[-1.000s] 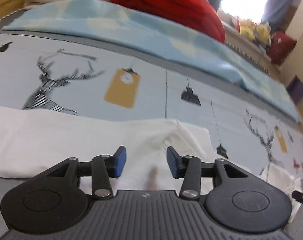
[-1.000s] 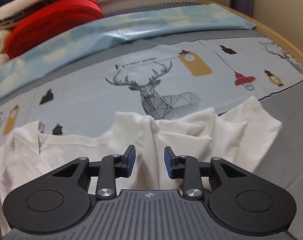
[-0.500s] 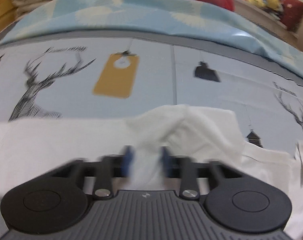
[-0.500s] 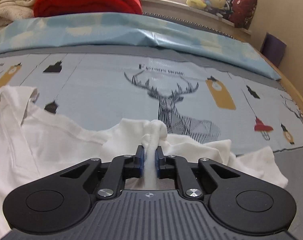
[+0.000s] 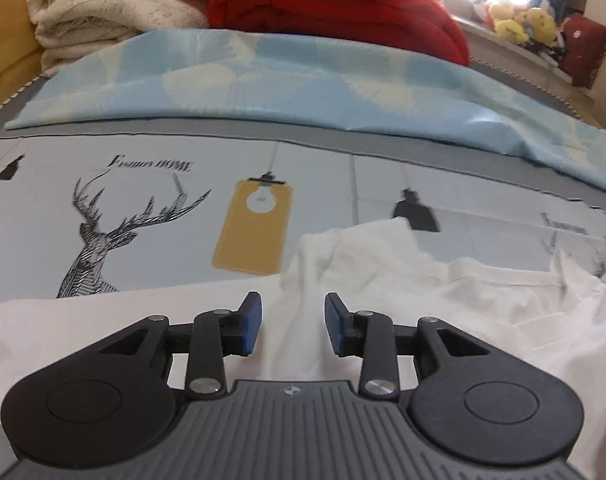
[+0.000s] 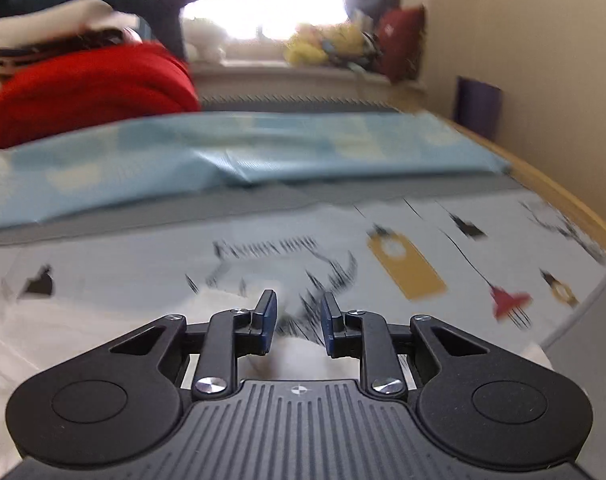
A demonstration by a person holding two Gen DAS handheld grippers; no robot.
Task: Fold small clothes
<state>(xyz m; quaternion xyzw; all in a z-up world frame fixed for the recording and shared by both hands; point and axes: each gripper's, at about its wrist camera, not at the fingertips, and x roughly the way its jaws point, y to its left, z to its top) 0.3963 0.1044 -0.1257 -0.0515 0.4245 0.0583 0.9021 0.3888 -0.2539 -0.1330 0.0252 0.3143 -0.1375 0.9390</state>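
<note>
- Both claws we see released: left gripper (image 5: pixel 291 322) spread wide over the white garment (image 5: pixel 443 292), right gripper (image 6: pixel 297 322) gripping nothing.
- Right view motion-blurred; garment (image 6: pixel 83 328) edges indistinct.

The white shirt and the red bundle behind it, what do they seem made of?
The white shirt looks like thin matte cotton knit: it creases softly and lies flat. The red bundle seems a thick, fuzzy fleece or quilted blanket, judging by its fat rounded folds.
</note>
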